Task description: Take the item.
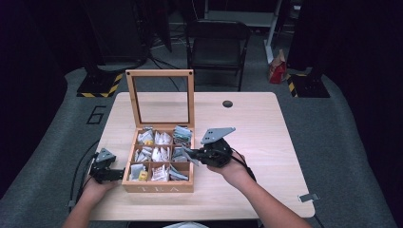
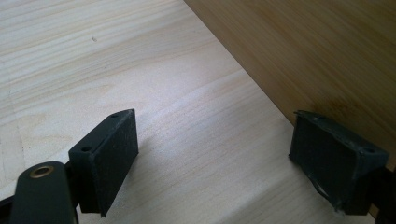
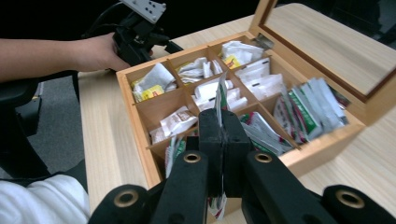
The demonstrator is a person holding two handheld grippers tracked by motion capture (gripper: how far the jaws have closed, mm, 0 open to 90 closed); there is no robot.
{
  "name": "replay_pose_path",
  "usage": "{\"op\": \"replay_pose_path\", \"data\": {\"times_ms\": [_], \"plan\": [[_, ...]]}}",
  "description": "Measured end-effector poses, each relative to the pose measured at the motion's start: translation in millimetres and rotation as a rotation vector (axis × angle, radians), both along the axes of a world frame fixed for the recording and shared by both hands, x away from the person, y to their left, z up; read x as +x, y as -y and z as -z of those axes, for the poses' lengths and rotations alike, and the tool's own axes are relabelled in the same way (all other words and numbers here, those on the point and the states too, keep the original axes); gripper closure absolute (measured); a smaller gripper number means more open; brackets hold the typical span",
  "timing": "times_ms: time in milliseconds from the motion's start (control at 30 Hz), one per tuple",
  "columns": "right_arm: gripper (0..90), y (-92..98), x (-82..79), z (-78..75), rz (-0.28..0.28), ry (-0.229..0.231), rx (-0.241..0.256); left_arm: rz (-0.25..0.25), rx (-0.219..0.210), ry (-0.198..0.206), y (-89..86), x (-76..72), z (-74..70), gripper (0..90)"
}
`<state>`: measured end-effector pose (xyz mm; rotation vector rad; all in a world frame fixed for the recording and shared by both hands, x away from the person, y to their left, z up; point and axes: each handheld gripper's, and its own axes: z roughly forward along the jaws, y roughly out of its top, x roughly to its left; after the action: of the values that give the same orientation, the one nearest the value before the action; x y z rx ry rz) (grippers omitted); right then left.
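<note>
the right gripper (image 3: 223,135) has its jaws pressed together on a thin tea packet (image 3: 219,100), which stands on edge between them, just above the right-hand compartments of the open wooden tea box (image 1: 159,188) on the desk (image 1: 256,123). the left gripper (image 2: 215,154) rests low on the desk at the box's left outer wall, its jaws spread wide with nothing between them, one of them touching or nearly touching that wall. the box's nine compartments hold more packets, and its glass lid (image 1: 160,97) stands upright at the back.
</note>
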<state>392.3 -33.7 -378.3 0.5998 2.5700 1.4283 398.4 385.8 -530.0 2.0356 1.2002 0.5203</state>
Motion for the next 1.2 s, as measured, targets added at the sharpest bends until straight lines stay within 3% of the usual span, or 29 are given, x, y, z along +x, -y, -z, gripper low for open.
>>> {"op": "replay_pose_path", "data": {"times_ms": [1200], "plan": [[89.5,71.9,14.5,-12.9,0.186,0.047,0.007,0.000,0.000,0.000,0.0,0.0,0.0,15.0]]}}
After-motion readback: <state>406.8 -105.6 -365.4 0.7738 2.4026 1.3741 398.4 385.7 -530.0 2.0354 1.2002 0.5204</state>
